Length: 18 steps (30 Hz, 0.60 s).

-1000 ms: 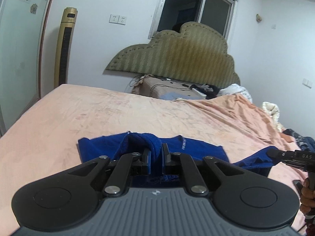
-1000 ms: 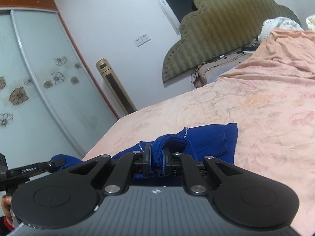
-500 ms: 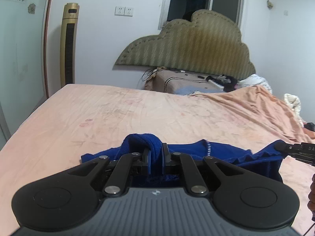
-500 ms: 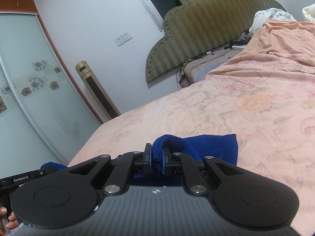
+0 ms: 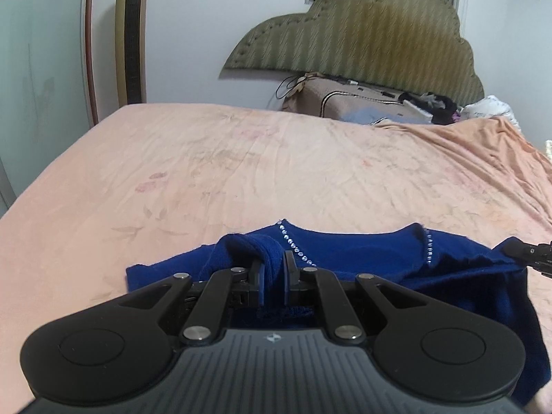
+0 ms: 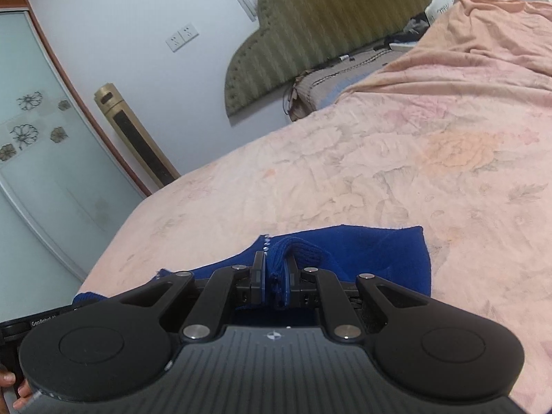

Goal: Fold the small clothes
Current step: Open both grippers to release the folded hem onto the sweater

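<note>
A small dark blue knit garment [image 5: 362, 252] with a line of small rhinestones lies spread on the pink bed sheet [image 5: 241, 158]. My left gripper [image 5: 274, 262] is shut on a bunched fold at the garment's near edge. My right gripper [image 6: 275, 264] is shut on another bunched fold of the same garment [image 6: 379, 252], further along that edge. The right gripper's tip shows at the right edge of the left wrist view [image 5: 531, 252], with blue cloth hanging from it.
An olive padded headboard [image 5: 362, 34] stands at the far end of the bed, with pillows and dark clutter [image 5: 431, 100] below it. A gold tower fan [image 5: 132, 34] stands by the wall at the left. Sliding glass doors [image 6: 41, 172] are further left.
Both grippers have carried the held edge of the garment forward over the bed and lower. The blue cloth now lies flatter and wider in front of them. Both grips stay shut.
</note>
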### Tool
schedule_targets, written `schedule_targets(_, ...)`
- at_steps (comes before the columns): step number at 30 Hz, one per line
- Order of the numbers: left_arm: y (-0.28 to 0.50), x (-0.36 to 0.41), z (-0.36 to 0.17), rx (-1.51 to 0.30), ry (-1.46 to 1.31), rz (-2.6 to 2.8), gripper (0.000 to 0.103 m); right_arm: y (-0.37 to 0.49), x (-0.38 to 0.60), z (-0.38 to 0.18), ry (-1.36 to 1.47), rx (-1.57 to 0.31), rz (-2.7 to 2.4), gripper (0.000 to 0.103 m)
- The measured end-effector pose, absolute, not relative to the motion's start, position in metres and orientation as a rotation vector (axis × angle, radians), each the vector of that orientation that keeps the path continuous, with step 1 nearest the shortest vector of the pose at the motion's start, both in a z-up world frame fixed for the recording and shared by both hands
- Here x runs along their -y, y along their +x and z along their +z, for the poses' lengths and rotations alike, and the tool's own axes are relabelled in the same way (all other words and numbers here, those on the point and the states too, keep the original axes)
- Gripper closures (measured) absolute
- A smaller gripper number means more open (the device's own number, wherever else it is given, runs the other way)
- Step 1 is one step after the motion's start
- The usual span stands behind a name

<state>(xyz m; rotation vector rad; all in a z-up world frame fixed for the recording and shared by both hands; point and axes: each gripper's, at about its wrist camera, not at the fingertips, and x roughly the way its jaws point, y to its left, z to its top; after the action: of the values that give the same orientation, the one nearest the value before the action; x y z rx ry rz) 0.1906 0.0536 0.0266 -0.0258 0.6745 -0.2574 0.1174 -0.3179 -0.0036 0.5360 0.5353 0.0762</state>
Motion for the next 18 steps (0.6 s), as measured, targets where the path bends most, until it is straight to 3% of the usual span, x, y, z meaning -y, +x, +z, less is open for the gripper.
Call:
schedule_targets(9,0.222,-0.048,0.003,-0.728,-0.03,-0.232,0.093,0.154,0.321,-0.027,0.557,-0.599,0.036,0.089)
schedule_targets(13,0.235,-0.059,-0.003,-0.785,-0.148,-0.263,0.087,0.167,0.325,-0.038,0.582,-0.645,0.027,0.074)
schedule_targets(16,0.244,-0.074,-0.004,-0.828,-0.267,-0.283,0.069,0.172,0.325,-0.038,0.577,-0.647,0.034,0.061)
schedule_targets(18,0.244,-0.08,-0.001,-0.809,-0.281,-0.24,0.037,0.173,0.326,-0.036,0.569,-0.637,0.03,0.054)
